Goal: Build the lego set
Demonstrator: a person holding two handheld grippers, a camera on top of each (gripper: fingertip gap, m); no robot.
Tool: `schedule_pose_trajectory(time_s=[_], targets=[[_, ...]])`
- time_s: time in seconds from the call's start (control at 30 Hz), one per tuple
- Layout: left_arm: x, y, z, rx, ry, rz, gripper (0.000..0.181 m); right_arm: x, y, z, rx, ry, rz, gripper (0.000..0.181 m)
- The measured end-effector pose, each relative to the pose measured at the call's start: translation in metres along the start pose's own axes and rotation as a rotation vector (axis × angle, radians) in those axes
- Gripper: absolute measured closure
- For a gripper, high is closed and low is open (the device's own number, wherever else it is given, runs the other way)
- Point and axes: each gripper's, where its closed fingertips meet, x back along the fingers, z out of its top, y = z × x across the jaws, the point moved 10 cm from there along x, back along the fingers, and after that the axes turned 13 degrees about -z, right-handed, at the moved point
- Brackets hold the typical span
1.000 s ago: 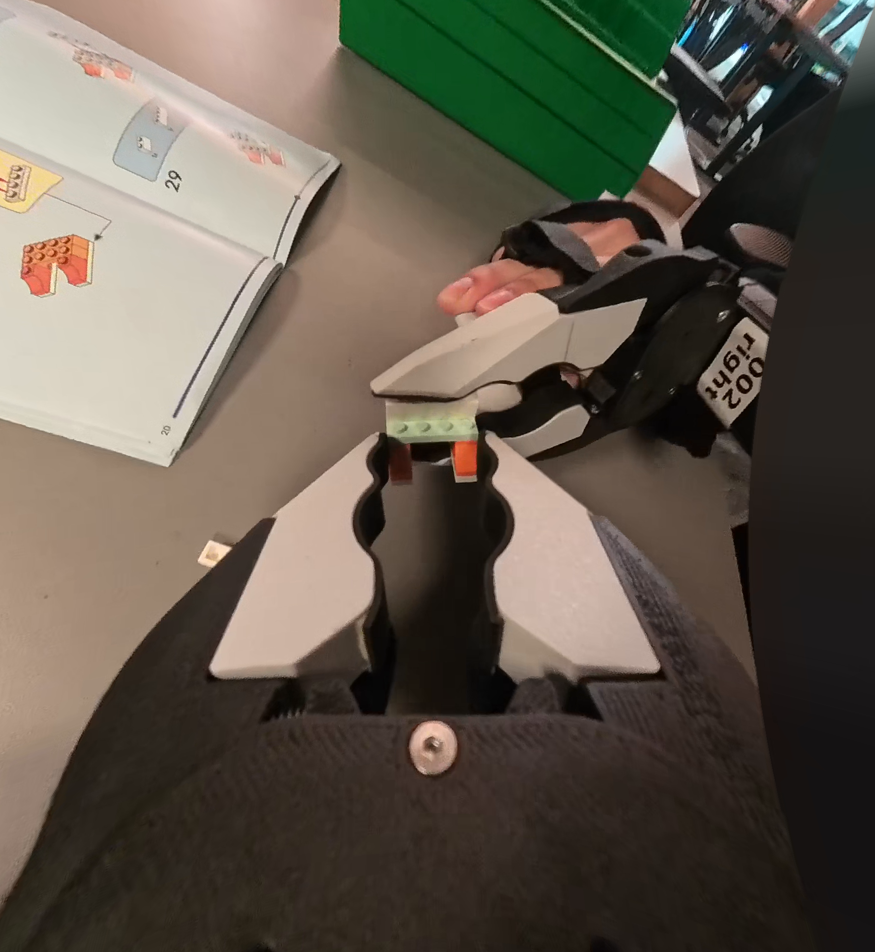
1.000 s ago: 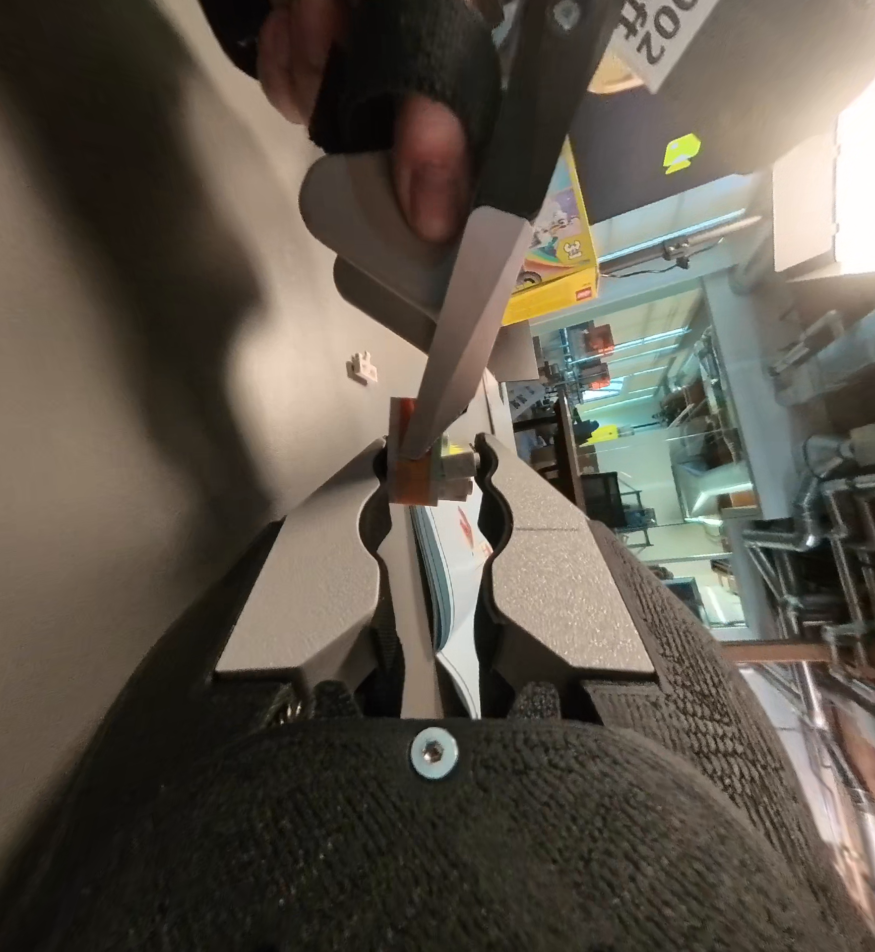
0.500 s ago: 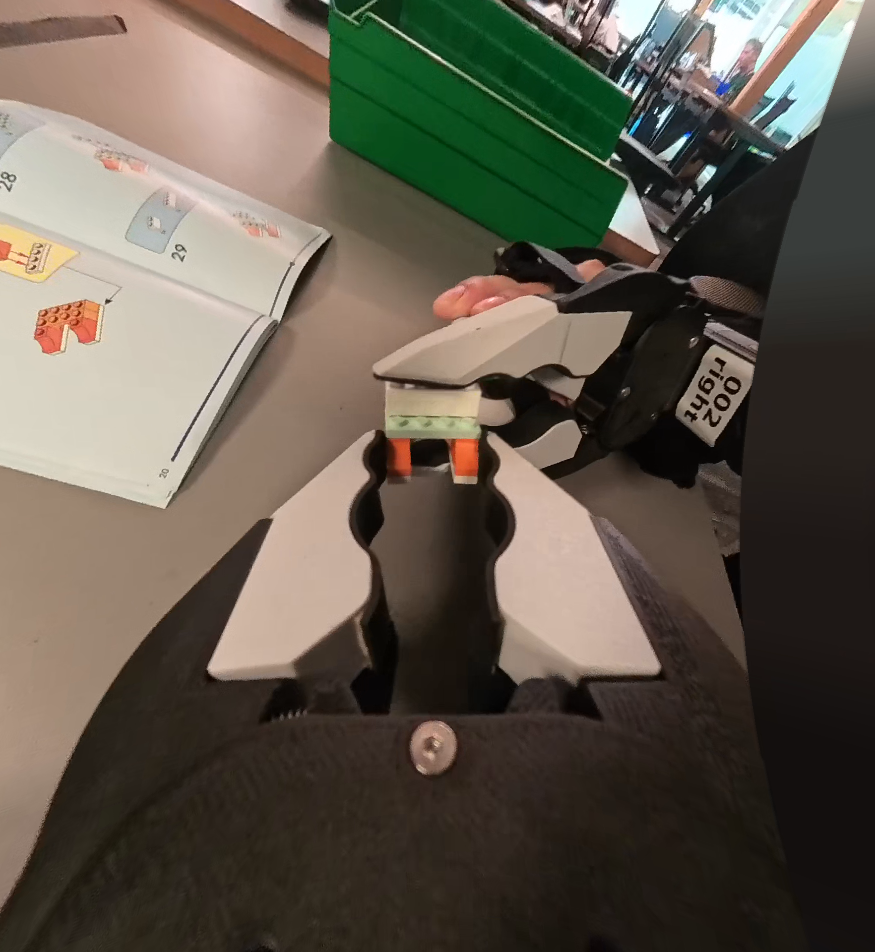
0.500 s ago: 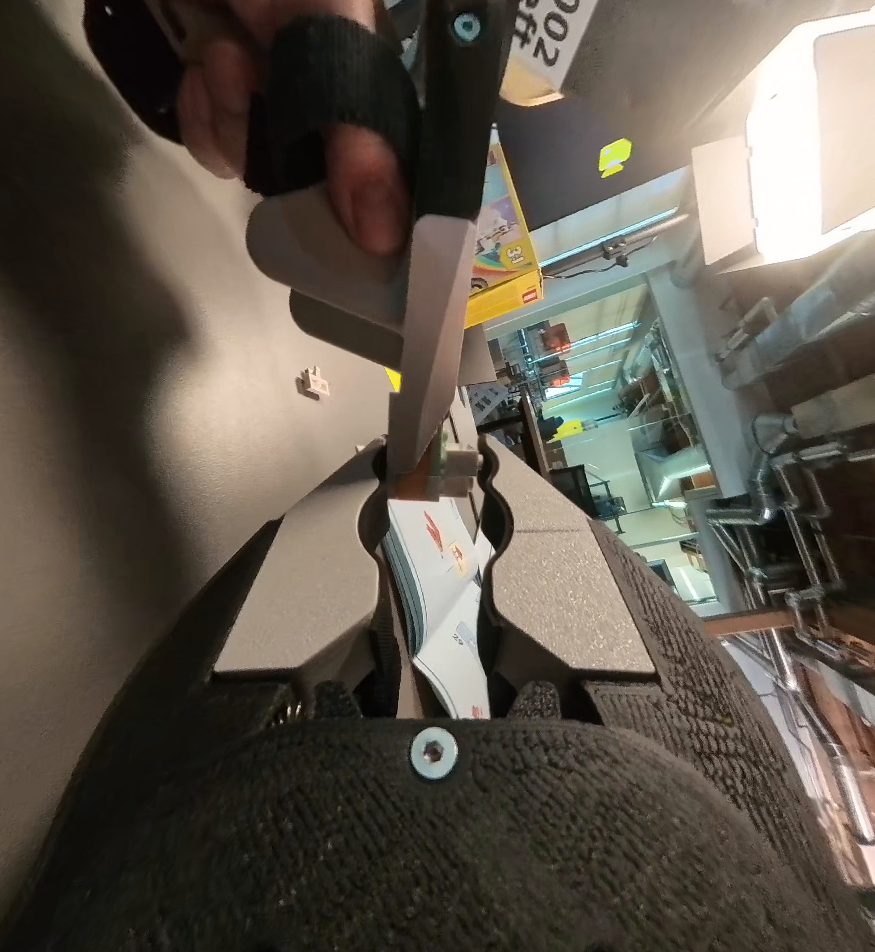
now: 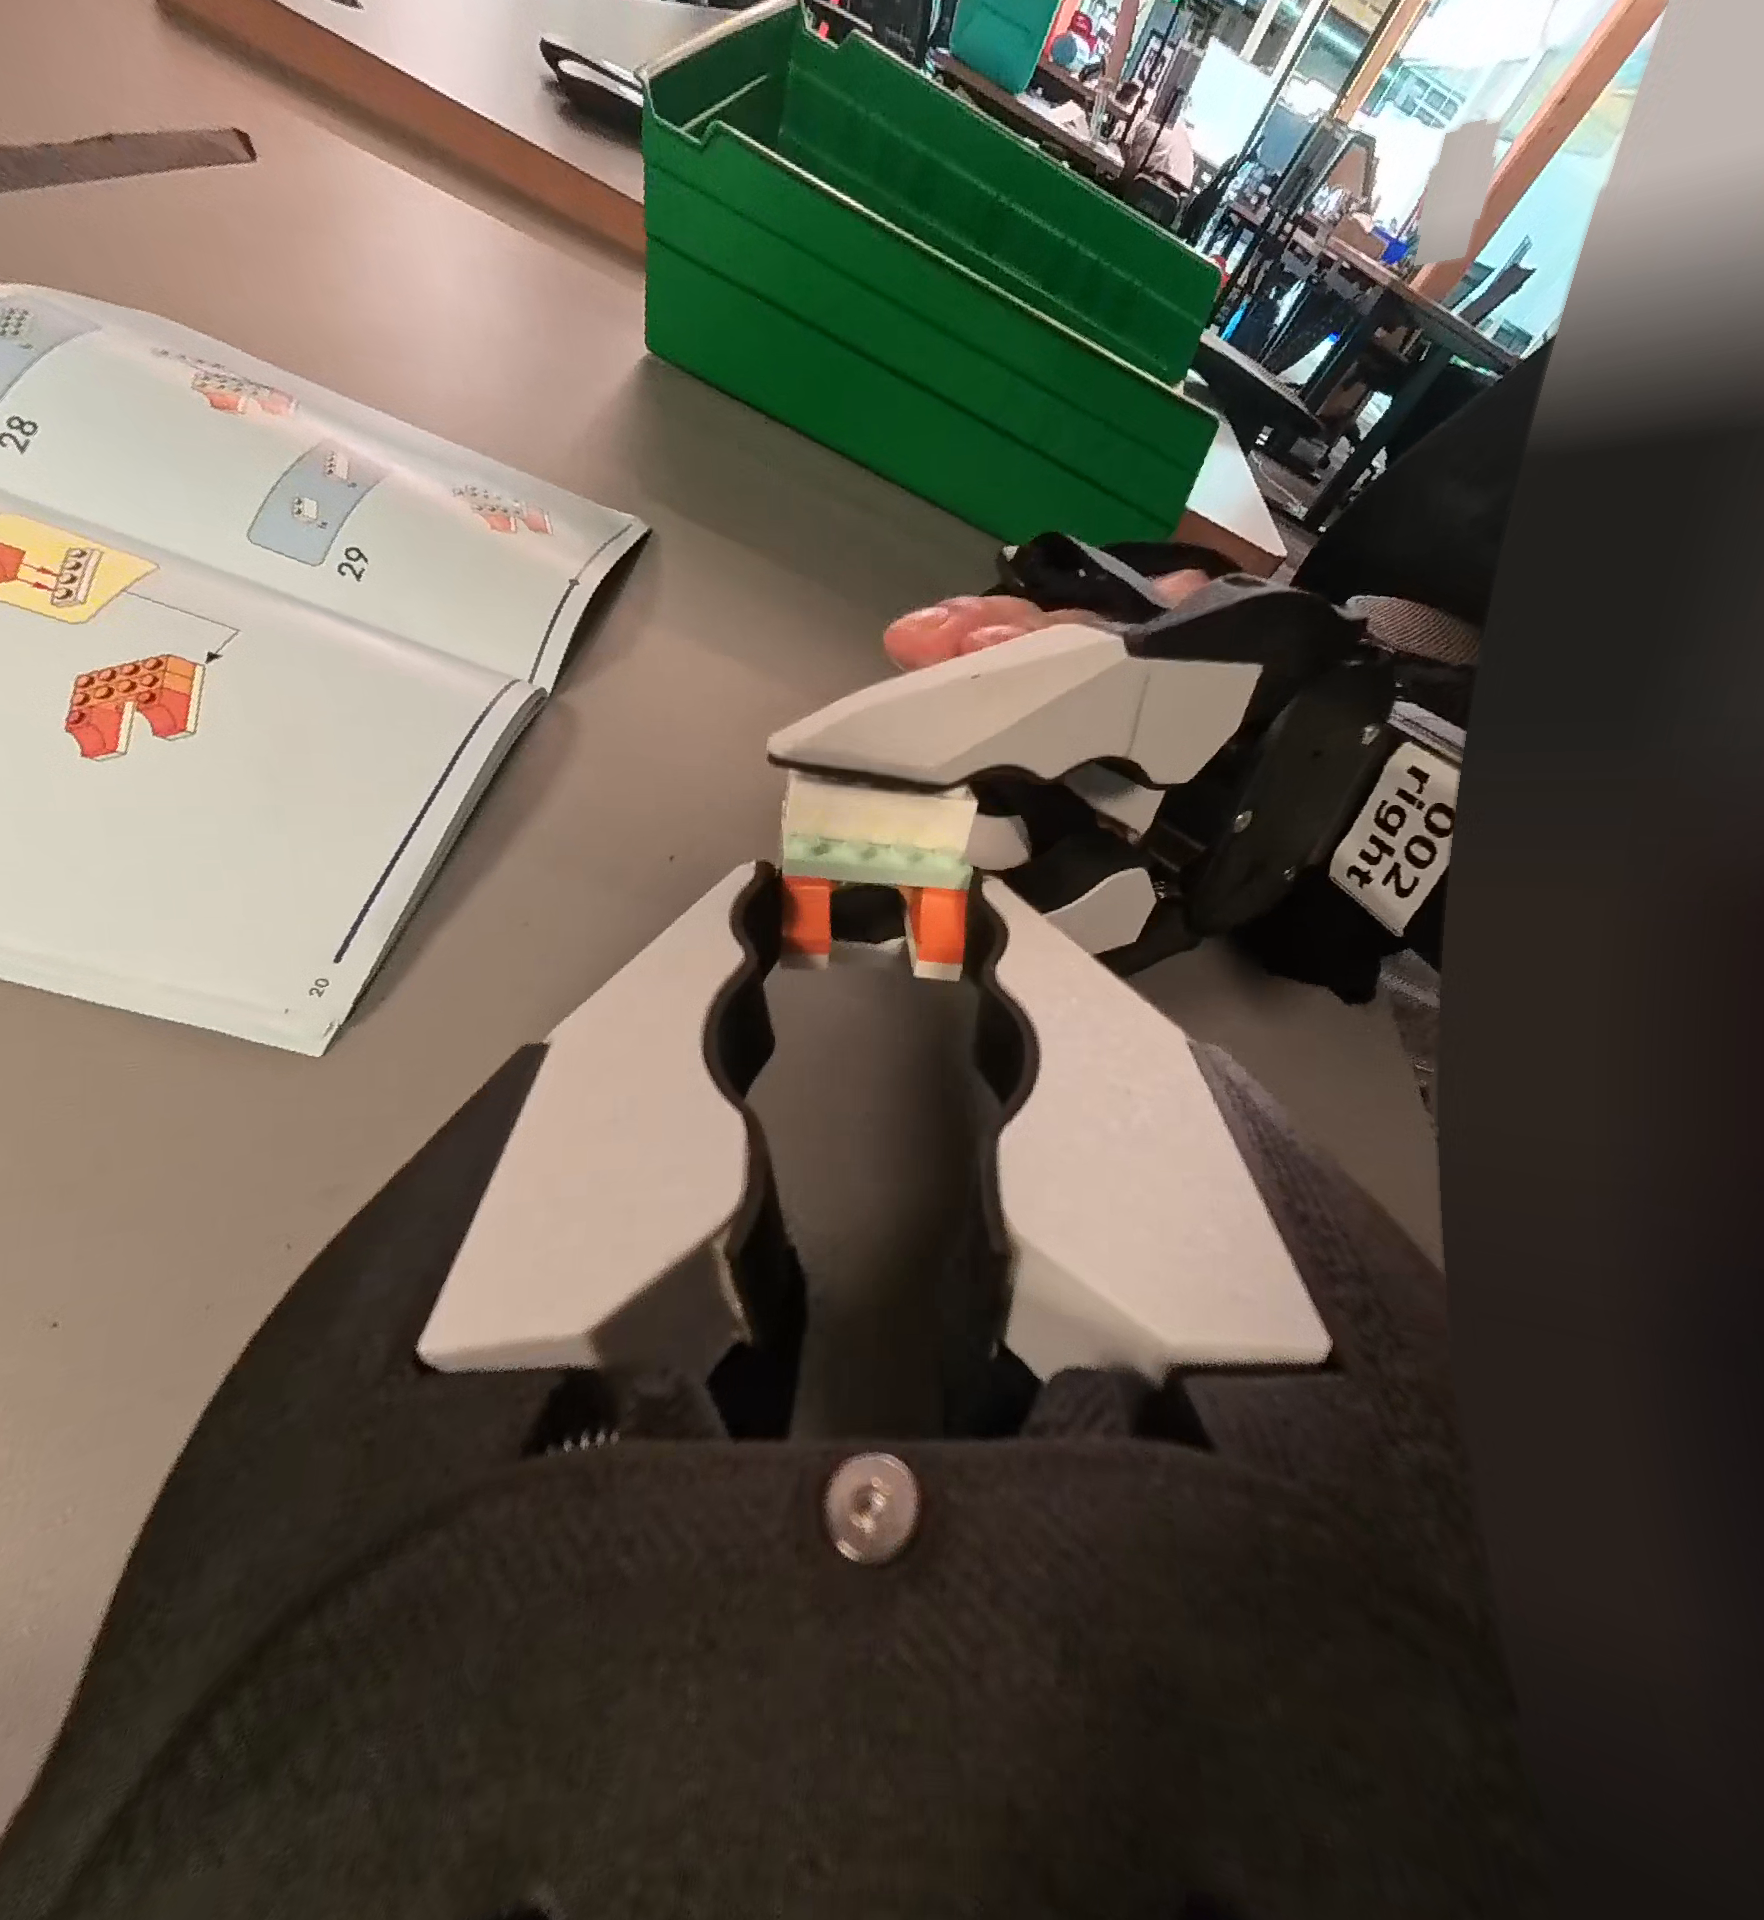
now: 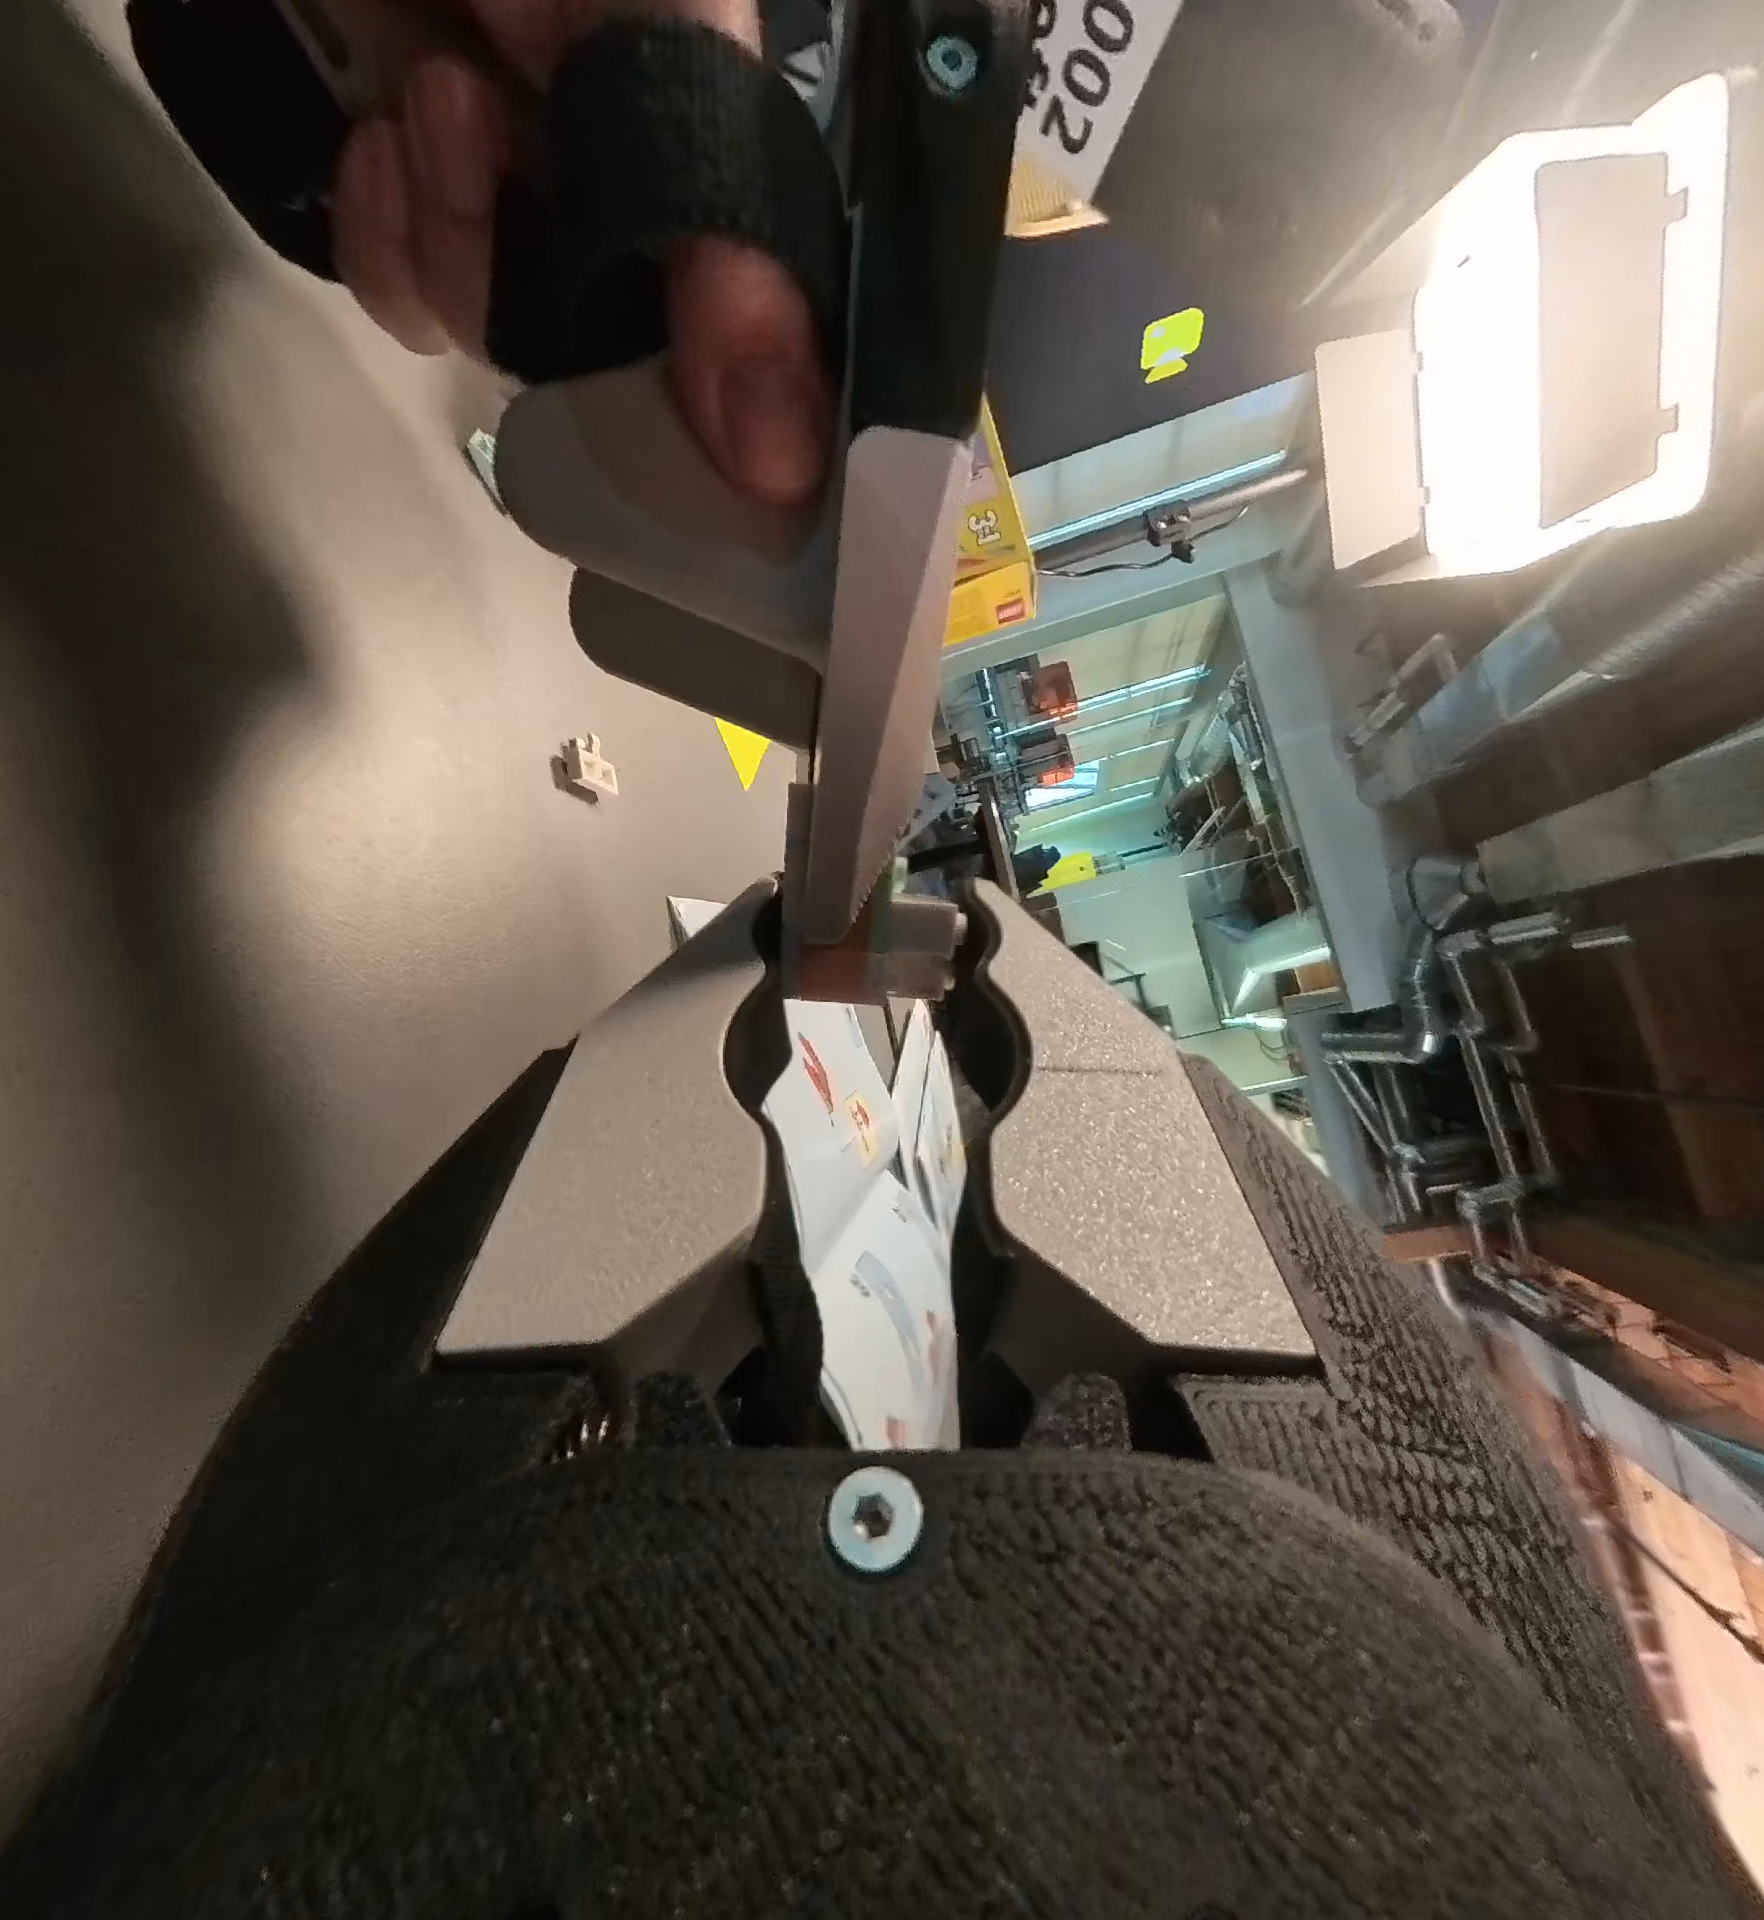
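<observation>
A small lego assembly [image 5: 873, 831] has two orange legs, a light green plate and a white brick on top. My left gripper [image 5: 878, 914] is shut on the orange legs from both sides. My right gripper [image 5: 888, 810] comes in from the right and clamps the assembly from top and bottom, its upper finger flat on the white brick. In the right wrist view the right gripper [image 6: 873, 925] holds the assembly [image 6: 904, 940], and the left gripper [image 6: 816, 894] comes down from above, seen edge-on. The assembly is held above the grey table [image 5: 78, 1195].
An open instruction booklet [image 5: 182, 644] lies at the left. Stacked green bins [image 5: 909, 301] stand behind the grippers. A small white lego piece [image 6: 587, 769] lies loose on the table. A yellow set box [image 6: 992, 561] stands farther off. Only a small space, under 4 cm, lies between the two pairs of fingers.
Both grippers stay clamped on the assembly. The left view has tilted up, showing more of the bins and room. The white brick under the right gripper's upper finger now shows plainly.
</observation>
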Motion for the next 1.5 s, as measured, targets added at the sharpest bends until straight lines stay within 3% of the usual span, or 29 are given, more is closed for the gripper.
schedule_pose_trajectory(time_s=[0.27, 0.57, 0.7, 0.77, 0.87, 1.0, 1.17, 1.3, 1.5], targets=[[-0.001, 0.002, 0.000, -0.032, -0.025, 0.014, 0.147, 0.001, 0.001, 0.000, 0.042, 0.016, 0.016, 0.153], [-0.002, -0.001, -0.003, -0.003, -0.032, -0.008, 0.147, 0.000, 0.000, -0.003, -0.078, 0.020, 0.096, 0.152], [0.003, -0.007, -0.007, -0.086, -0.095, 0.111, 0.147, 0.004, 0.006, -0.014, -0.159, -0.004, 0.199, 0.129], [0.005, -0.008, -0.008, -0.114, -0.129, 0.152, 0.146, 0.009, 0.013, -0.025, -0.139, -0.005, 0.202, 0.129], [0.002, -0.007, -0.009, -0.126, -0.181, 0.174, 0.146, 0.017, 0.037, -0.048, -0.196, -0.049, 0.105, 0.132], [-0.010, -0.006, -0.013, -0.121, -0.257, 0.173, 0.146, 0.028, 0.080, -0.093, -0.491, -0.199, -0.156, 0.134], [-0.024, -0.007, -0.019, -0.103, -0.323, 0.150, 0.146, 0.045, 0.105, -0.137, -0.734, -0.311, -0.383, 0.137], [-0.026, -0.006, -0.022, -0.128, -0.382, 0.168, 0.146, 0.049, 0.107, -0.148, -0.868, -0.326, -0.430, 0.140], [-0.021, -0.004, -0.026, -0.145, -0.414, 0.143, 0.146, 0.045, 0.100, -0.149, -0.854, -0.346, -0.405, 0.142]])
